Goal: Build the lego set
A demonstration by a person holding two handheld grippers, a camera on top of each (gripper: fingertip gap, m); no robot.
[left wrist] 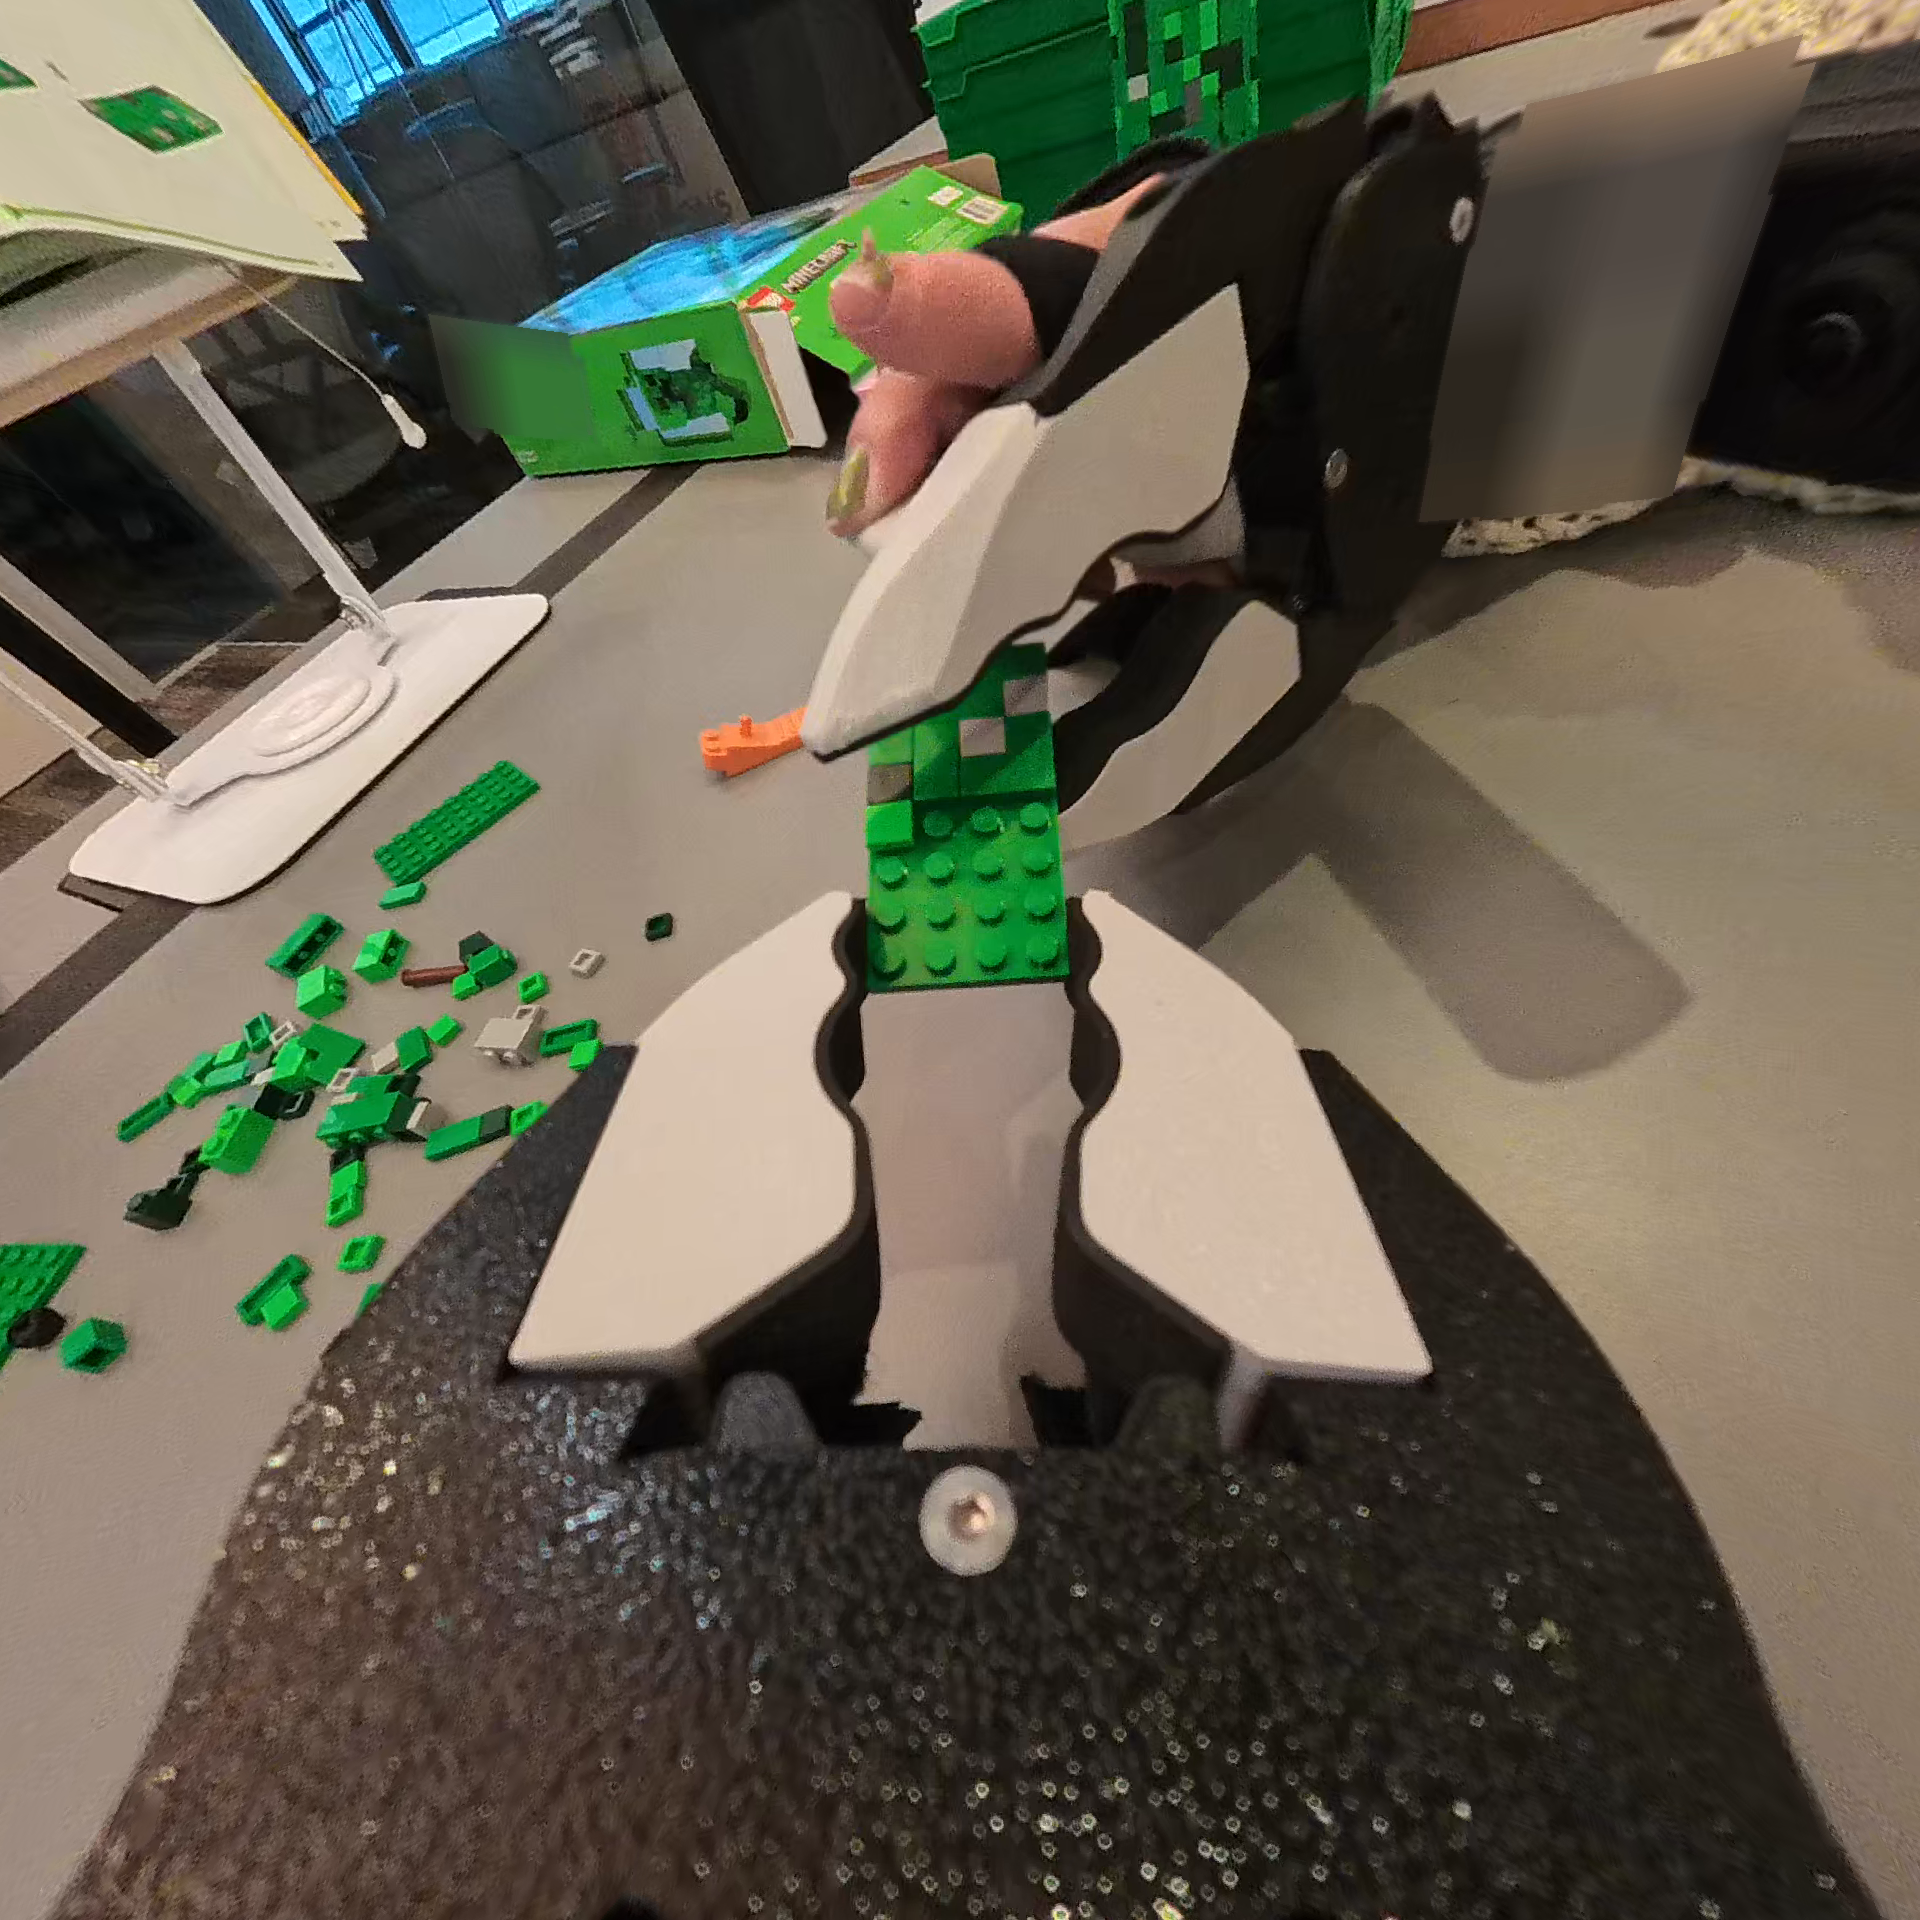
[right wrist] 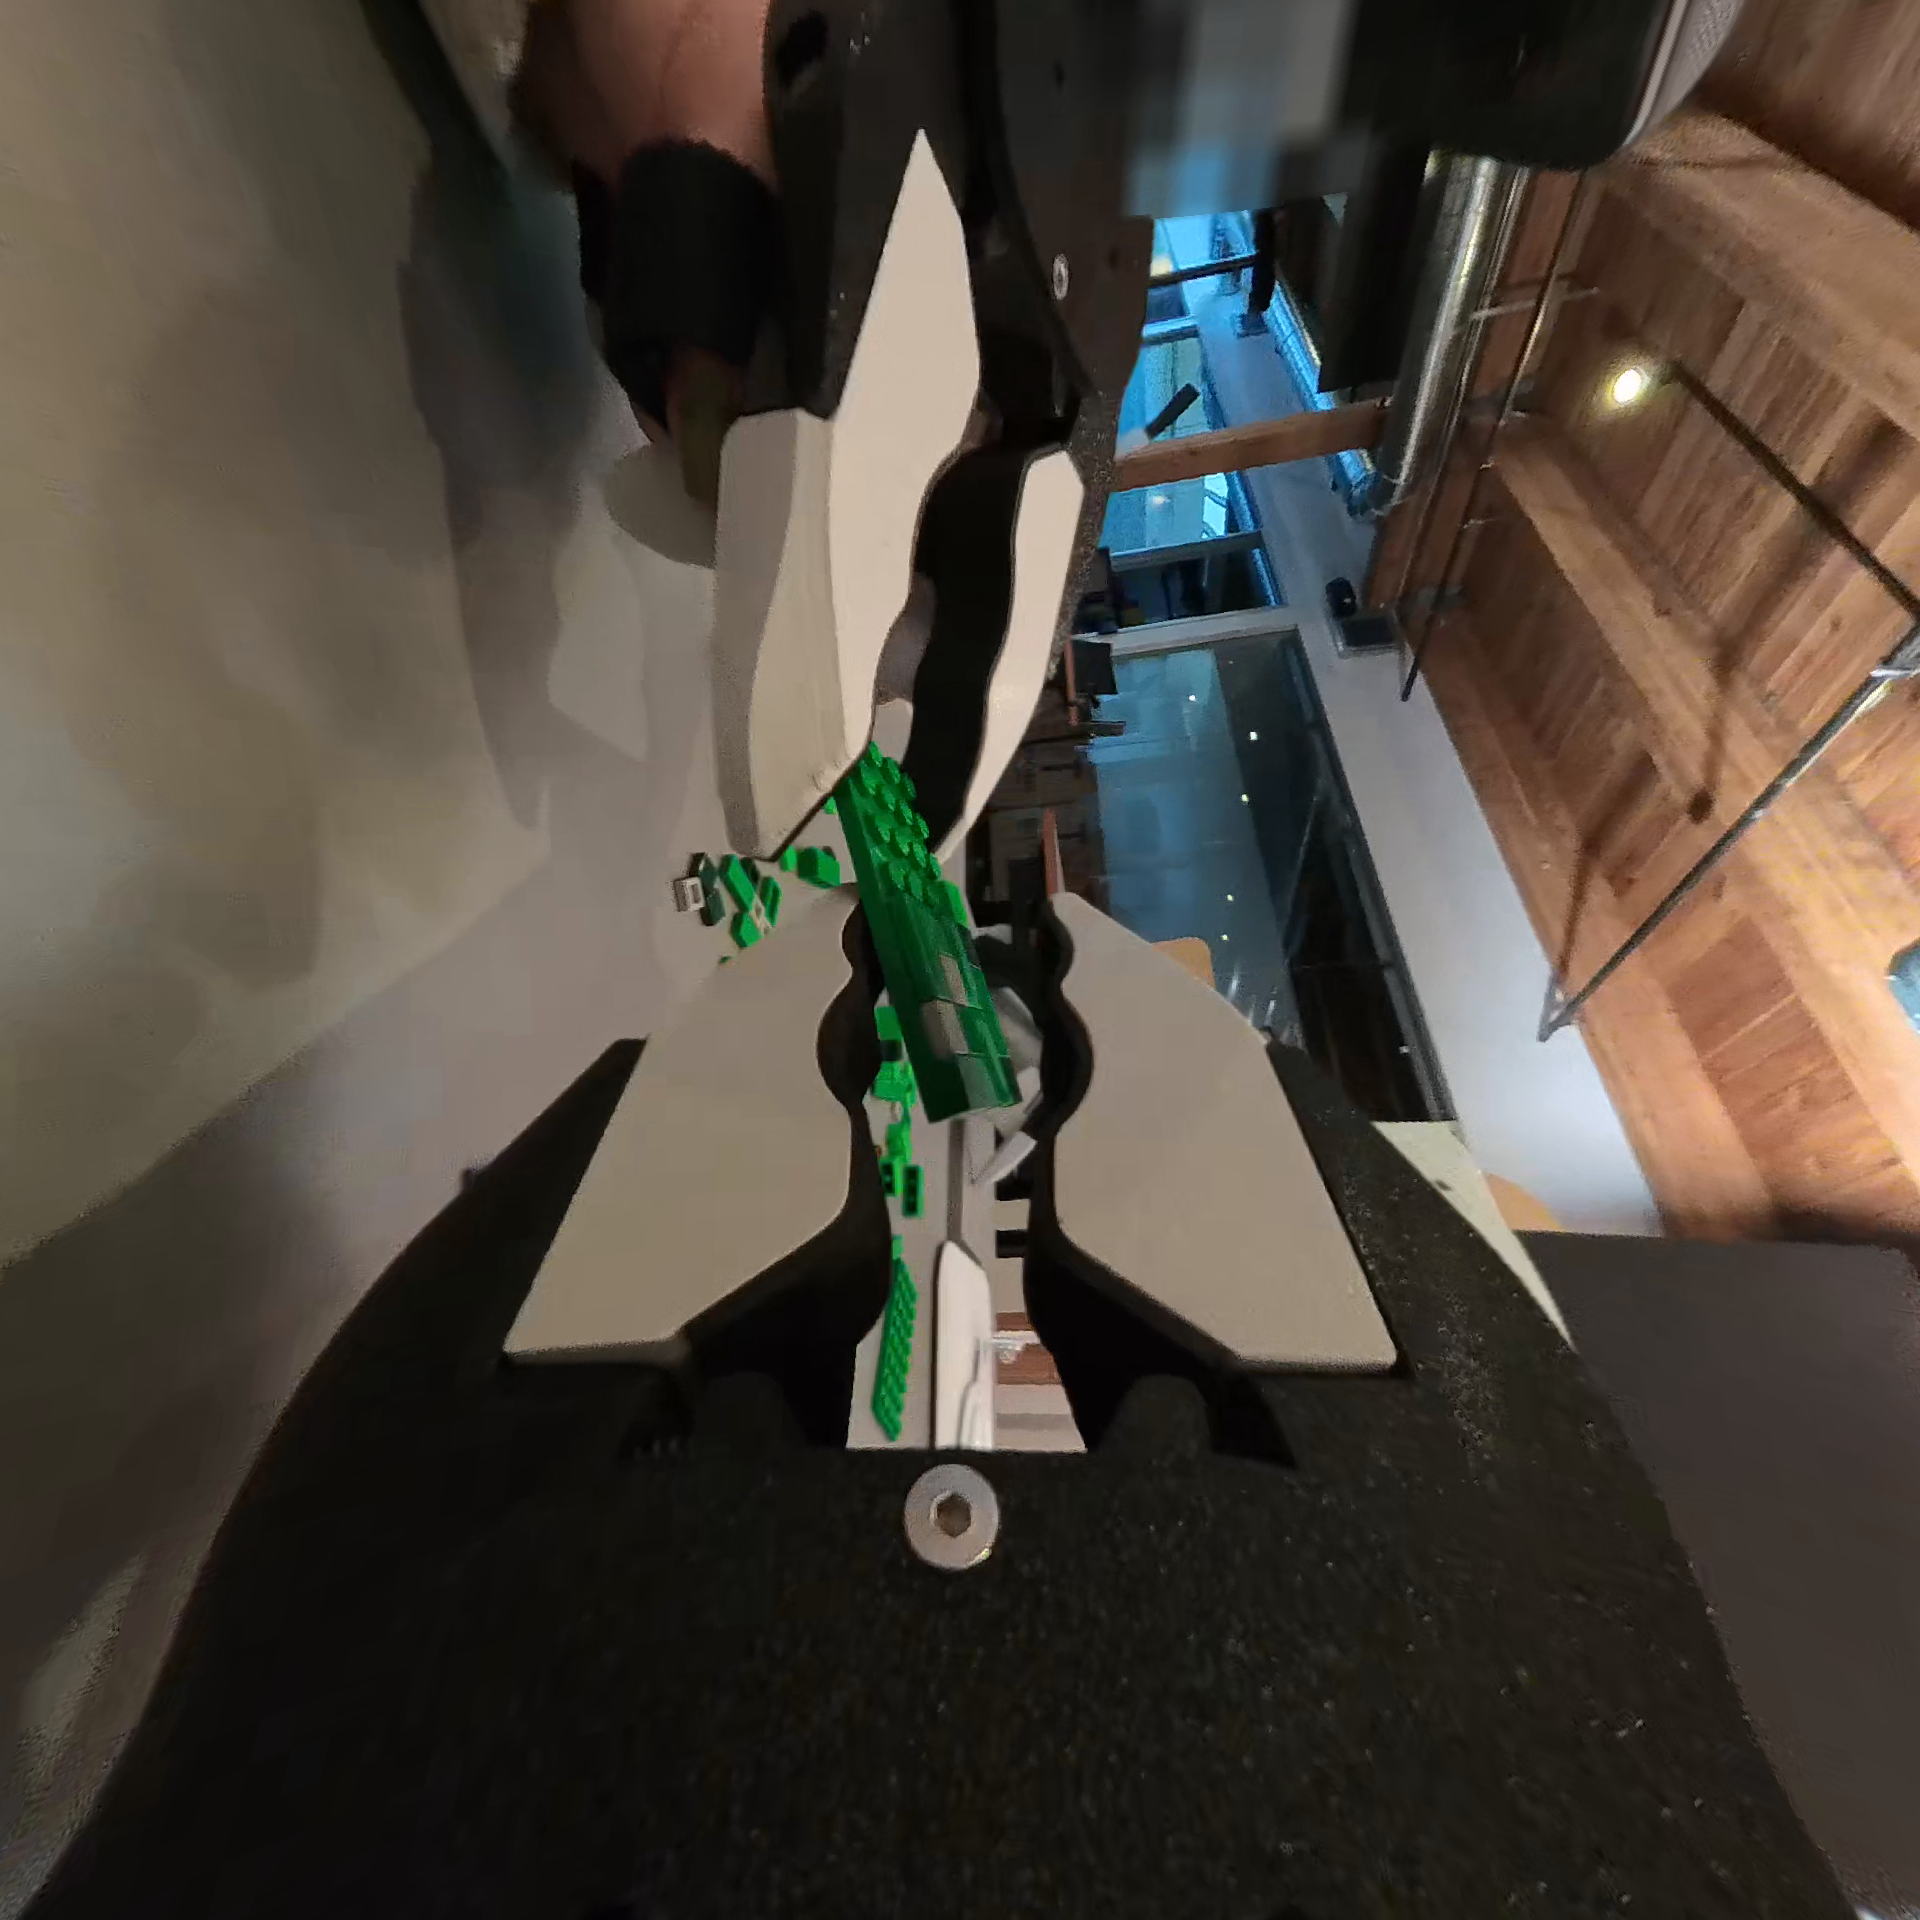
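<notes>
My left gripper (left wrist: 966, 935) is shut on the near end of a green studded plate (left wrist: 971, 904) and holds it above the grey table (left wrist: 1610, 1195). The plate's far half carries green, grey and white flat tiles (left wrist: 966, 748). My right gripper (left wrist: 956, 779) comes in from the upper right, its jaws open, one finger above and one below the tiled end. In the right wrist view the plate (right wrist: 920, 935) runs slanted between my right gripper's (right wrist: 961, 920) spread fingers, with gaps on both sides. The left gripper (right wrist: 883, 821) holds the far end there.
A pile of small green, grey and dark loose pieces (left wrist: 312, 1081) lies on the table at the left, with a long green plate (left wrist: 457, 821) behind it. An orange tool (left wrist: 743, 743) lies farther back. A white booklet stand (left wrist: 312, 727), a green set box (left wrist: 675, 384) and a green built block (left wrist: 1174, 83) stand at the back. My left and right fingertips are right by each other.
</notes>
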